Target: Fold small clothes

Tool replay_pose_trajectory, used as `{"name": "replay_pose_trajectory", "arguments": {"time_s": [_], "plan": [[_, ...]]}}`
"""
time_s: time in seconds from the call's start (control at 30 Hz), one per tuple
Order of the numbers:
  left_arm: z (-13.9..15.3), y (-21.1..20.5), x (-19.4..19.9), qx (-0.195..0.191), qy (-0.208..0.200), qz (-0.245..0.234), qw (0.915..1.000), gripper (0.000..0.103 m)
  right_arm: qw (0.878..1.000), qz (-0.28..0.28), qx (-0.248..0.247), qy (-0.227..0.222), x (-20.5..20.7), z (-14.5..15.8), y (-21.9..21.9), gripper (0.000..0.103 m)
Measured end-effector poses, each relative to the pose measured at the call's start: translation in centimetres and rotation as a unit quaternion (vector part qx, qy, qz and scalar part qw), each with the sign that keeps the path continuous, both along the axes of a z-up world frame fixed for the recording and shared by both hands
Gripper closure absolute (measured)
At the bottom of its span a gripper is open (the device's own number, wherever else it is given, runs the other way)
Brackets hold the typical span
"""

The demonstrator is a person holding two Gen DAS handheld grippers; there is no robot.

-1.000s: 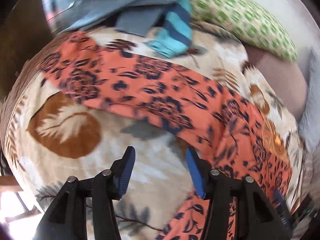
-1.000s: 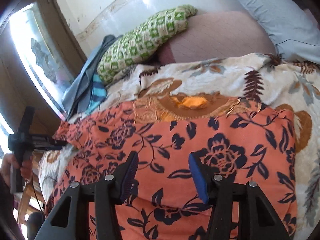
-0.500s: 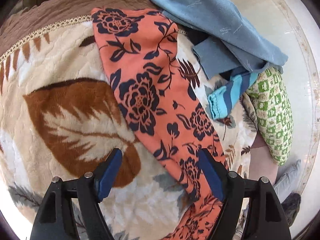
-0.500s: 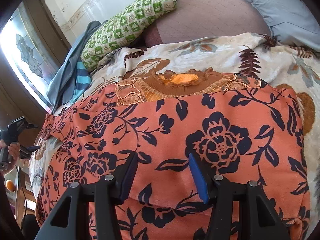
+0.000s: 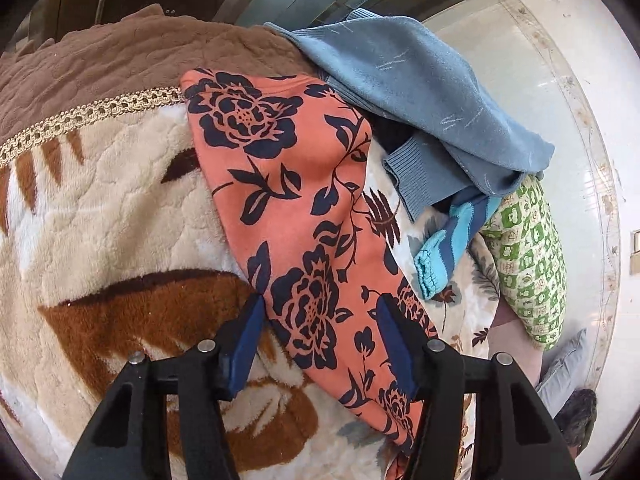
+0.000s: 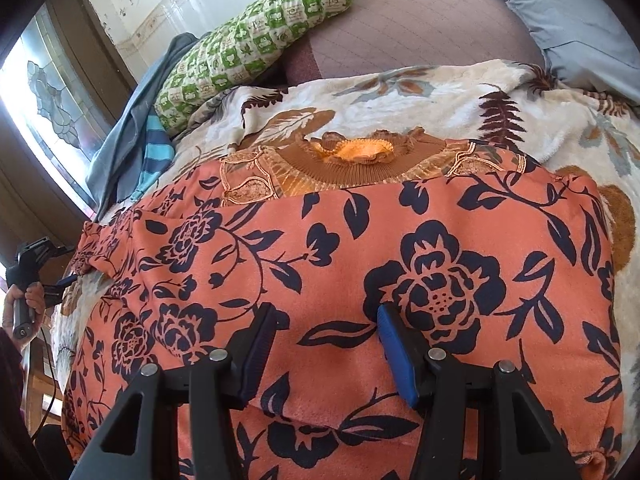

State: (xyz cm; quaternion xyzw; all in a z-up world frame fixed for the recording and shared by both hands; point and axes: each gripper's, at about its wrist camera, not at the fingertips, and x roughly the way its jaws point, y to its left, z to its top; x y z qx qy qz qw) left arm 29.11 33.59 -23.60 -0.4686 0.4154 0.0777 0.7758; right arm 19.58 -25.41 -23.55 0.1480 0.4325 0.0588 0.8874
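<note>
A plush leaf-print blanket (image 5: 120, 200) covered the bed, its brown edge with gold braid toward a dark cabinet and a leaded window. An orange top (image 6: 400, 260) with navy flowers lay spread flat on it, the brown collar toward the pillows and one sleeve (image 5: 288, 184) stretched out toward the blanket's edge. Beyond the sleeve a blue sweater (image 5: 420, 92) was heaped over a striped sock (image 5: 444, 256), beside a green checked pillow (image 6: 256, 40); a mauve cushion (image 6: 420, 24) and a grey pillow (image 6: 560, 4) leaned against the white wall.

The left tongs (image 5: 320, 320) tilted down, straddling the sleeve with the jaws closing, not yet pinching it. The right tongs (image 6: 326, 328) pointed down over the top's body, half spread and holding nothing. The left hand (image 6: 24, 300) gripped its handle at the frame's edge. The top's hem was cut off below.
</note>
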Motion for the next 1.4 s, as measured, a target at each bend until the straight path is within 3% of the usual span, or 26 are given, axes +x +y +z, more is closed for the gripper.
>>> {"name": "replay_pose_trajectory", "arguments": {"time_s": [0.03, 0.17, 0.27, 0.37, 0.5, 0.73, 0.9, 1.03, 1.13, 1.23, 1.3, 1.33, 1.4], "plan": [[-0.1, 0.2, 0.0, 0.001, 0.001, 0.001, 1.0000, 0.047, 1.000, 0.000, -0.002, -0.001, 0.0, 0.0, 0.1, 0.046], [-1.0, 0.4, 1.2, 0.011, 0.009, 0.003, 0.9999, 0.068, 1.000, 0.000, -0.005, -0.003, 0.0, -0.1, 0.2, 0.046], [-1.4, 0.6, 0.8, 0.001, 0.000, 0.022, 0.9998, 0.074, 1.000, 0.000, -0.010, -0.003, 0.0, 0.0, 0.3, 0.046], [-1.3, 0.4, 0.4, 0.036, 0.005, 0.012, 0.9993, 0.089, 1.000, 0.000, -0.008, -0.003, 0.0, 0.0, 0.2, 0.046], [-1.0, 0.2, 0.1, 0.039, -0.005, 0.015, 0.9991, 0.095, 1.000, 0.000, -0.010, -0.003, 0.0, 0.0, 0.2, 0.046], [7.2, -5.5, -0.5, 0.126, -0.082, -0.070, 0.9862, 0.096, 1.000, -0.014, 0.011, -0.003, -0.2, 0.5, -0.5, 0.047], [14.0, -13.0, -1.3, 0.166, -0.128, -0.155, 0.9654, 0.096, 0.997, -0.053, 0.036, -0.030, -1.1, 2.1, -2.6, 0.047], [18.2, -22.1, -2.3, 0.201, -0.167, -0.244, 0.9338, 0.096, 0.992, -0.099, 0.069, -0.044, -1.9, 2.9, -5.5, 0.046], [20.0, -30.0, -3.3, 0.226, -0.187, -0.315, 0.9025, 0.096, 0.985, -0.134, 0.091, -0.051, -2.5, 3.4, -8.0, 0.046], [19.7, -38.6, -4.3, 0.247, -0.181, -0.394, 0.8667, 0.096, 0.976, -0.171, 0.119, -0.060, -3.4, 3.8, -10.9, 0.046], [18.1, -44.3, -5.5, 0.264, -0.161, -0.454, 0.8356, 0.096, 0.968, -0.201, 0.133, -0.067, -4.2, 4.1, -13.0, 0.046], [16.8, -47.0, -6.3, 0.272, -0.142, -0.493, 0.8144, 0.092, 0.964, -0.215, 0.141, -0.071, -4.6, 4.2, -14.1, 0.046], [13.9, -51.8, -8.1, 0.301, -0.082, -0.572, 0.7588, 0.066, 0.954, -0.244, 0.156, -0.076, -5.4, 4.2, -16.3, 0.046]]}}
